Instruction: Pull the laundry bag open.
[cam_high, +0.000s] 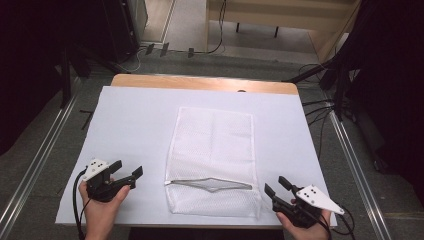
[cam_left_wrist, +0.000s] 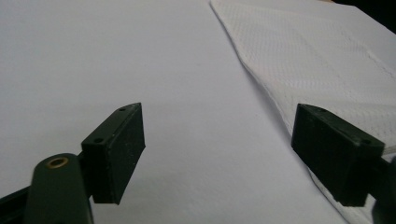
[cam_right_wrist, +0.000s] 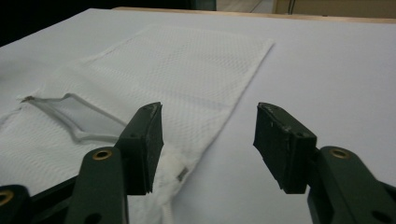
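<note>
Left gripper (cam_high: 131, 173) and right gripper (cam_high: 276, 188) both spread wide, released, holding nothing; flat white mesh zippered laundry bag (cam_high: 212, 150) between them, zipper partly open, contents indiscernible.

Mesh bag (cam_left_wrist: 327, 60) cropped at frame edge

One mesh bag (cam_high: 212, 160) is counted on the table, and one zip opening (cam_high: 210, 184) is seen across it near its close end. Two grippers are counted, a left gripper (cam_high: 131, 170) and a right gripper (cam_high: 276, 186), each with two jaws. One white sheet (cam_high: 135, 130) is laid over one table (cam_high: 200, 81).
</note>
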